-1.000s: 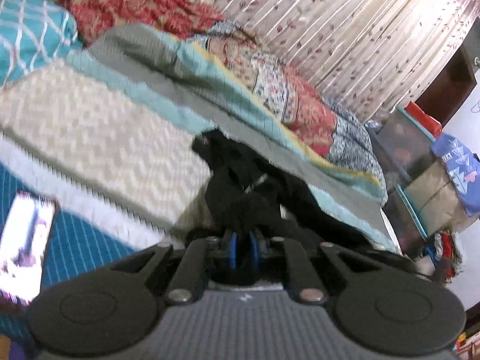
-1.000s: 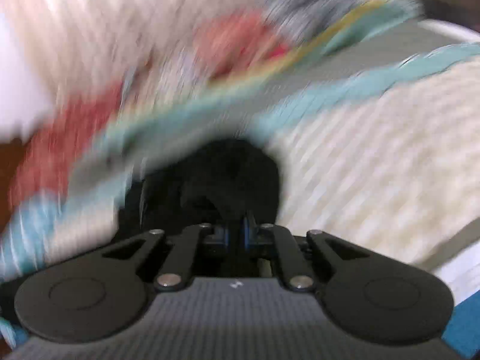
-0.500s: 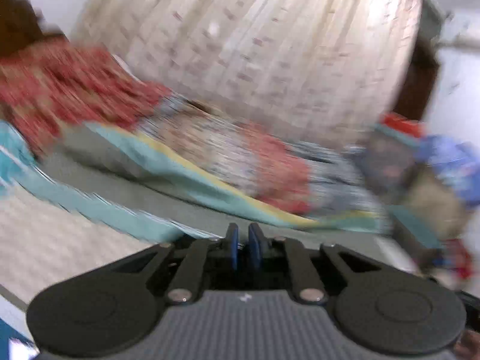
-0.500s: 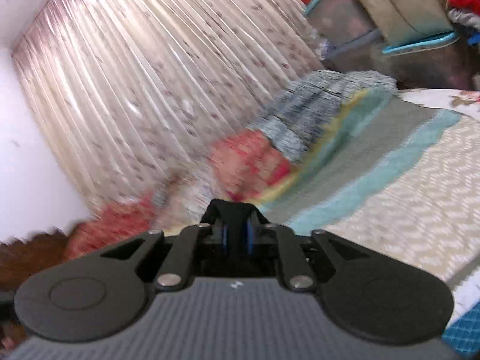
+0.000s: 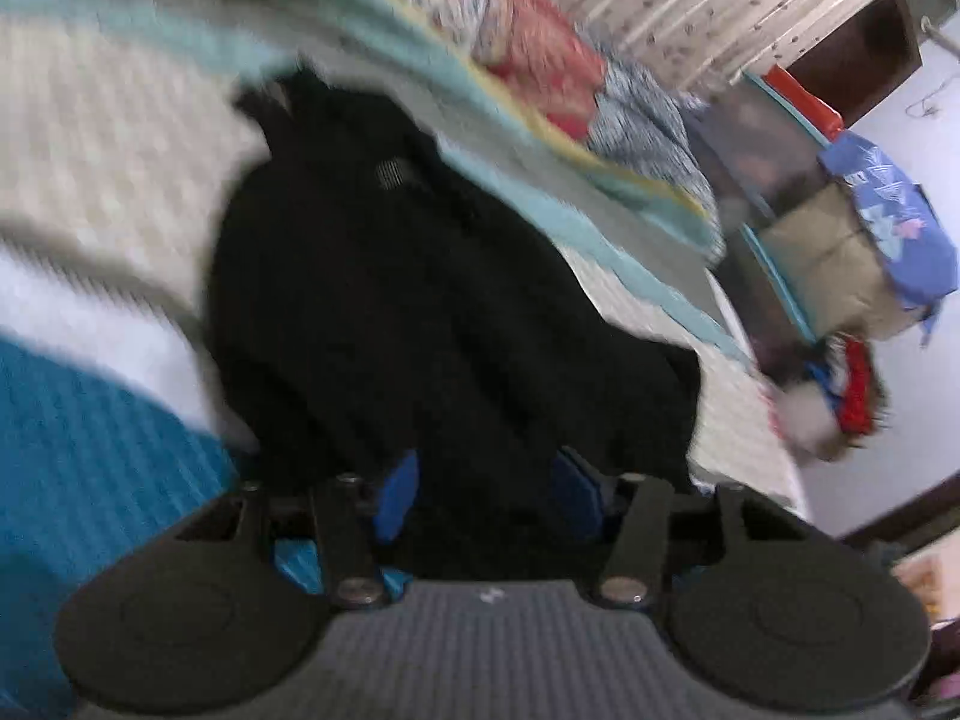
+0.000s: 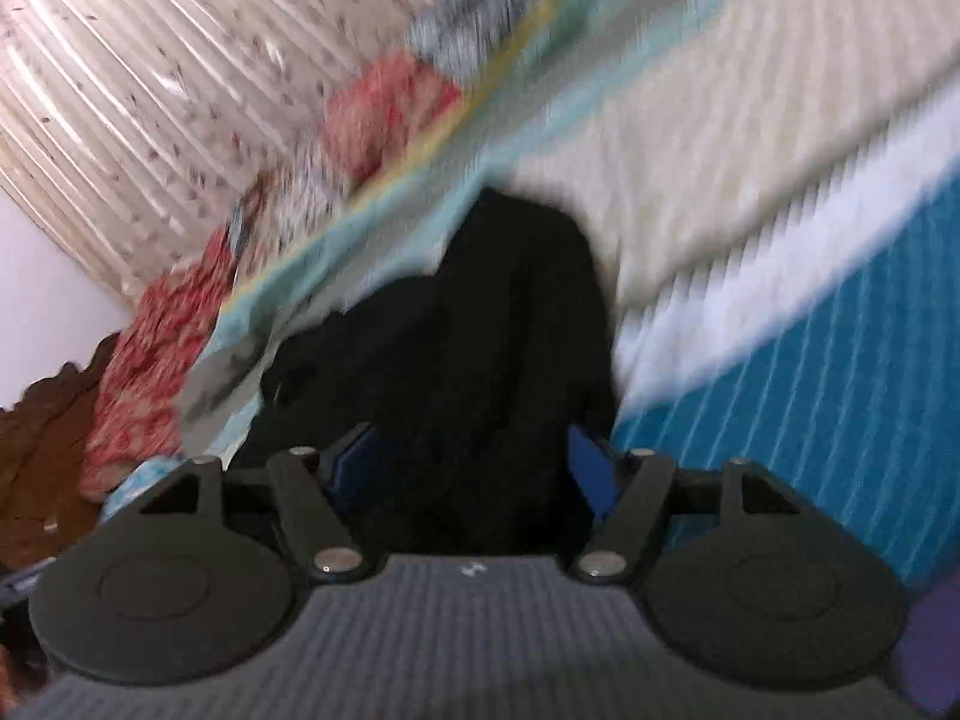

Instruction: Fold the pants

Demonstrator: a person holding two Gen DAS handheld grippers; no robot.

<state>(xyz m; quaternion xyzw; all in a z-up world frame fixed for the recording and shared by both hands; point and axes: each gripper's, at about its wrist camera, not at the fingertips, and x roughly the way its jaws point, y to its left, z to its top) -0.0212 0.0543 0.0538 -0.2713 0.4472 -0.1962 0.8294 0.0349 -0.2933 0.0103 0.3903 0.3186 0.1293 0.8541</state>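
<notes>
Risk first: both my grippers are letting go over the pants (image 5: 420,276) at once, and the fabric looks bunched rather than flat. If the cloth sits as a heap, any fold from here likely goes crooked; the cause would be releasing before the layers are squared up. Second risk: the cloth is still between the pads on both sides, so pulling away now could snag a layer and drag the pile out of shape. Third: the pants are plain black and both views are blurred, so I can't tell the waistband from the hems, and a wrong edge could get picked next.

Left gripper (image 5: 489,495): jaws opening, blue pads (image 5: 397,495) spread apart, black cloth between them but not pinched as far as I can see. It points down at the near edge of the pants, tilted forward.

Right gripper (image 6: 471,471): jaws opening too, wider, with pants cloth (image 6: 480,330) between them and not clamped. It points along the pants at a shallower downward tilt.

The pants lie on the bedspread (image 5: 102,138), across its cream band and touching the blue stripe nearest me, just this side of the rumpled floral quilt (image 5: 528,54). The curtain (image 6: 120,90) is well beyond the pants.

No arm or sleeve is in view, only the gripper bodies.
</notes>
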